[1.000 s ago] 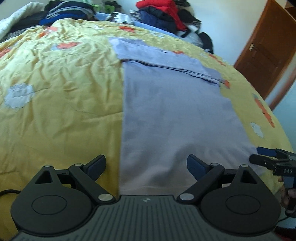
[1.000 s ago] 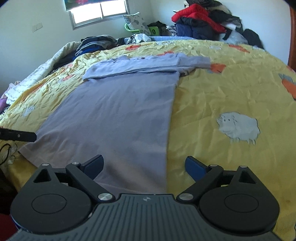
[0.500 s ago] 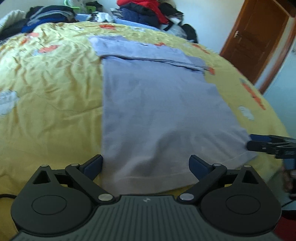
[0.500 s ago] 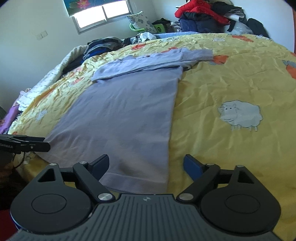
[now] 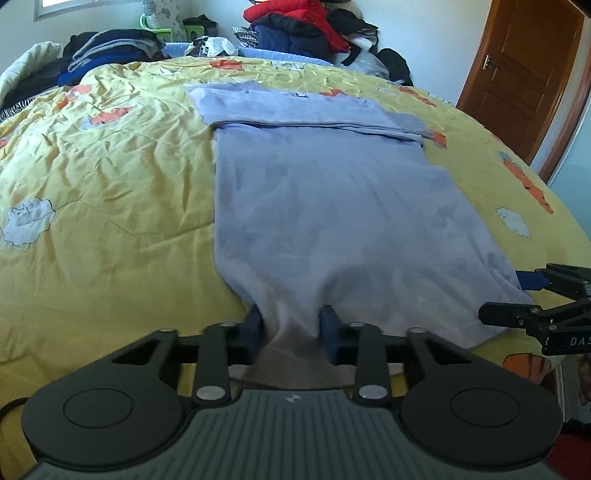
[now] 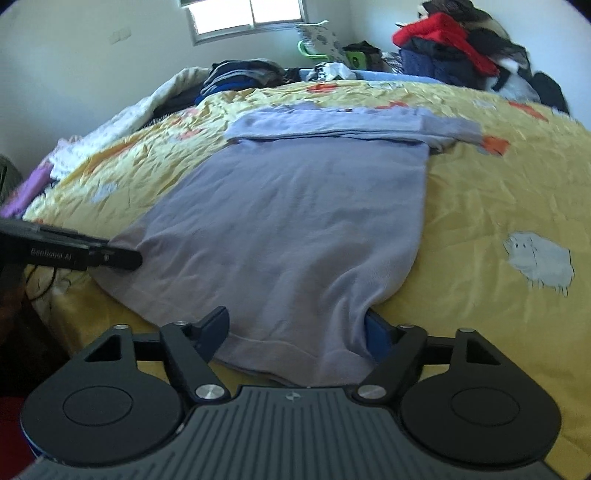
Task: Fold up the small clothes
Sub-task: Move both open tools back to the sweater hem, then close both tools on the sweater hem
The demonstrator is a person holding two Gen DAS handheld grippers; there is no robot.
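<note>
A lavender long-sleeved top (image 5: 332,206) lies flat on the yellow bedspread (image 5: 110,206), its sleeves folded across the far end. My left gripper (image 5: 291,325) is at the near hem by the left corner. Its jaws are closing and its pads pinch a bunched fold of the cloth. My right gripper (image 6: 295,328) straddles the hem of the top (image 6: 295,221) at the right corner. Its jaws are closing with the cloth between them, and the left pad still stands off the fabric. Each gripper also shows at the edge of the other's view: the right gripper (image 5: 532,299), the left gripper (image 6: 122,258).
Heaped clothes, red and dark blue (image 5: 303,26), and a stack of dark folded garments (image 5: 110,44) sit at the bed's far end. A brown door (image 5: 517,74) is at the right, a window (image 6: 251,14) behind. The bed's near edge runs just under both grippers.
Both grippers came in over the near hem. The left jaws went from wide apart to pinching the cloth, which now bunches. The right jaws narrowed around the right corner.
</note>
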